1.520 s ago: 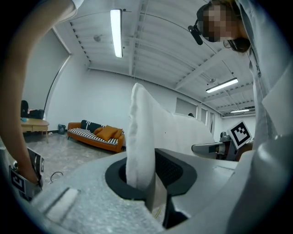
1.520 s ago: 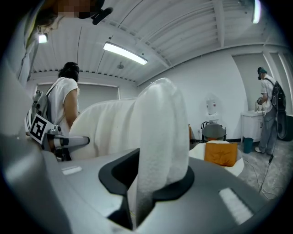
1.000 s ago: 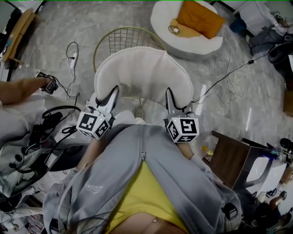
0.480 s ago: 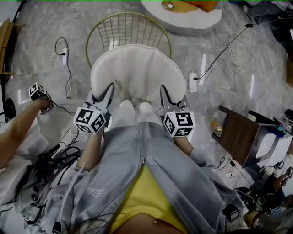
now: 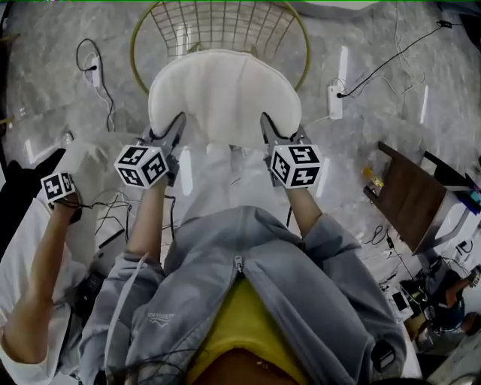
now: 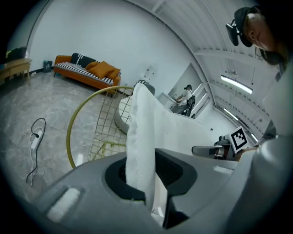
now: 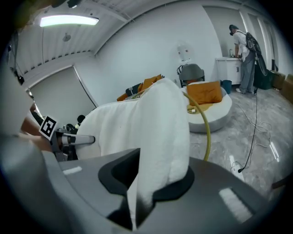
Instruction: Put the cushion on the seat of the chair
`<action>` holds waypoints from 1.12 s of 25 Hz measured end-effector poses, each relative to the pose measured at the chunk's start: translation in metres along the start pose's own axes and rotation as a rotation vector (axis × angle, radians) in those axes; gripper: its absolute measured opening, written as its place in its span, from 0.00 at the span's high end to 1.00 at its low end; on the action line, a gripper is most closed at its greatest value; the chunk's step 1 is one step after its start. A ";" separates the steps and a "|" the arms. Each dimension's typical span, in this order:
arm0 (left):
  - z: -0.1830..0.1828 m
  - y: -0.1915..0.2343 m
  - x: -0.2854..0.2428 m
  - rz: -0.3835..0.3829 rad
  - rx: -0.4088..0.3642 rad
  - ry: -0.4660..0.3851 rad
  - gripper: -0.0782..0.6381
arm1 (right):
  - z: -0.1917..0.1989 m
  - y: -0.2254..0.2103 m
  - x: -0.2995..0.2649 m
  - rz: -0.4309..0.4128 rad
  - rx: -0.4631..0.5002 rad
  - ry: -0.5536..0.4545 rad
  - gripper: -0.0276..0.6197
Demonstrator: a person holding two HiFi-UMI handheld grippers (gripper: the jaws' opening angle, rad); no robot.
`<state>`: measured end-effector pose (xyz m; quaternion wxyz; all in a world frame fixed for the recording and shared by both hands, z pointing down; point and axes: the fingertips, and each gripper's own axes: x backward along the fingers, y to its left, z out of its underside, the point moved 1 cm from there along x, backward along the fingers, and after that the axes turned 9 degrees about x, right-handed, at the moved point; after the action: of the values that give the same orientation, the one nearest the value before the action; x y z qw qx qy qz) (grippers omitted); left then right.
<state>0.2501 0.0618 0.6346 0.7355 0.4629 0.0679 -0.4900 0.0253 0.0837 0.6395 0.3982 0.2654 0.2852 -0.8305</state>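
- Carried forward since the earlier head views: white cushion [image 5: 224, 94], once short of the gold wire chair [image 5: 225, 22], now overlapping the chair's near rim.
- Gone from the head view since then: round white pouf with its orange pillow.
- Left gripper [image 5: 177, 122]: jaws narrow, clamped on the cushion's near left edge; in the left gripper view, the fleecy edge [image 6: 142, 132] pinched between the dark pads [image 6: 171, 171].
- Right gripper [image 5: 264, 120]: jaws narrow, clamped on the near right edge; fabric [image 7: 155, 132] bunched and folded in the grip in the right gripper view.
- Cushion: held in the air between both grippers, far edge over the chair frame; contact with the seat not discernible.
- Chair: yellow hoop rim [image 6: 69, 132] and wire grid just beyond the cushion; same rim [image 7: 206, 128] to the right of the fabric.
- Round white pouf [image 7: 219, 116] with orange pillow, behind the chair.
- Orange sofa [image 6: 87, 73] against the far wall.
- Power strip [image 5: 334, 101] and cables on the marble floor.
- Brown board [image 5: 409, 195] at the right, well apart from the chair.
- Second person's arm holding another marker cube [image 5: 58, 186] at the left.
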 end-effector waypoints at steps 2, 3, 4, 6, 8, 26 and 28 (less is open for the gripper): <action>0.009 0.030 -0.015 -0.003 0.039 0.036 0.80 | 0.014 -0.002 -0.032 -0.006 -0.014 0.039 0.83; 0.014 0.043 -0.022 -0.004 0.056 0.055 0.80 | 0.022 -0.002 -0.045 -0.012 -0.025 0.057 0.83; 0.020 0.055 -0.029 -0.002 0.071 0.071 0.80 | 0.031 -0.004 -0.057 -0.019 -0.035 0.073 0.83; 0.028 0.079 -0.044 0.008 0.093 0.092 0.80 | 0.044 -0.009 -0.083 -0.031 -0.050 0.096 0.82; 0.035 0.103 -0.059 0.022 0.113 0.104 0.80 | 0.054 -0.015 -0.108 -0.035 -0.056 0.114 0.82; 0.070 0.212 -0.128 -0.059 0.160 0.181 0.72 | 0.102 -0.059 -0.215 0.128 0.009 0.226 0.64; 0.071 0.212 -0.138 -0.080 0.155 0.199 0.71 | 0.103 -0.069 -0.218 0.143 0.015 0.238 0.63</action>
<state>0.3204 0.1188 0.8813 0.6670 0.5617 0.1206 -0.4745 0.0655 0.1602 0.8754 0.4176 0.3847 0.3046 -0.7648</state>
